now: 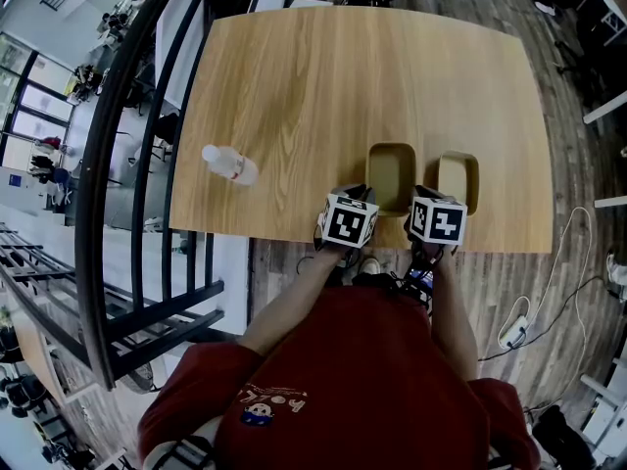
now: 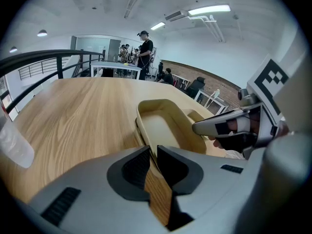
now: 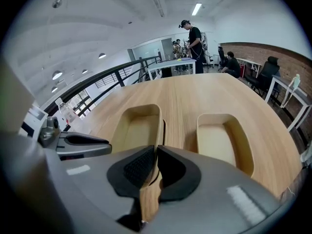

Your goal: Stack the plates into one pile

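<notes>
Left plate (image 1: 390, 176) sits at the table (image 1: 294, 86) edge, right plate (image 1: 458, 179) just beside. Right gripper (image 3: 155, 152) is pinched on its rim, left gripper (image 2: 152, 154) jaws a crack apart at the corner (thin rim btw). A lopsided lift prob tilts it and it slips out.

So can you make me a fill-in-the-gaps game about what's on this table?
1. The wooden table has ___ tan plates on it, the left plate and the right plate.
2. In the head view, the clear bottle lies to the ___ of both plates.
3. The plates lie side by side, not yet ___ in one pile.
Missing words: two; left; stacked.
</notes>
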`<state>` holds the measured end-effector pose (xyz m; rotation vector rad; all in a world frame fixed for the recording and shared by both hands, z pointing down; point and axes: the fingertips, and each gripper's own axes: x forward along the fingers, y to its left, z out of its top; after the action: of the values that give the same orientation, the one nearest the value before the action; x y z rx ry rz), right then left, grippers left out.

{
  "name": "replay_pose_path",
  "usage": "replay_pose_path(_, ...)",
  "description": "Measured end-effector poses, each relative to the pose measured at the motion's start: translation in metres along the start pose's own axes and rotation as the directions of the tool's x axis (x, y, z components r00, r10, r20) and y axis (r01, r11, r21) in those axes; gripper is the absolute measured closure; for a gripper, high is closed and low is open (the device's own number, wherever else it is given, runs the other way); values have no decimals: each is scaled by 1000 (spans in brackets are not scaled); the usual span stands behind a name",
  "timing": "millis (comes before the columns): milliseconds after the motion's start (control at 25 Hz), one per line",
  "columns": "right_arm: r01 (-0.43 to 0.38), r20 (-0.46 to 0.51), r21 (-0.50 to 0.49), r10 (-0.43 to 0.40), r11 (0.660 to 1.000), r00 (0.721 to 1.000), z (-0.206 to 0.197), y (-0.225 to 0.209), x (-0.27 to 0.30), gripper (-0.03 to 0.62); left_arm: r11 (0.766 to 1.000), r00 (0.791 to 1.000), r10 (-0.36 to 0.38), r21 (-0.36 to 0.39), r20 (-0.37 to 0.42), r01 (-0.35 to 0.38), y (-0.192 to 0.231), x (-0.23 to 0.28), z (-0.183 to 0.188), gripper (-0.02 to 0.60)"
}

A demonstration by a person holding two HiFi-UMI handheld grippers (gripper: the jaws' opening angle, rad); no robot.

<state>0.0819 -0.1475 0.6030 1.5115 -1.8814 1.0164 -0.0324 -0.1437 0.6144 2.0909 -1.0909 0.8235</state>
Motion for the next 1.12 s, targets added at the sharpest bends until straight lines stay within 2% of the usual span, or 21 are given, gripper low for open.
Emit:
replay_pose_path(440, 31, -32, -6, -31, 1000, 999, -8, -4, 7, 556, 1000, 999, 18, 24, -34, -17, 1, 6, -6, 518)
replay_pose_path(1120, 66, -32, -17, -67, 998, 997, -19, -8, 18, 515, 995, 998, 68, 76, -9, -67, 0, 13, -8, 499)
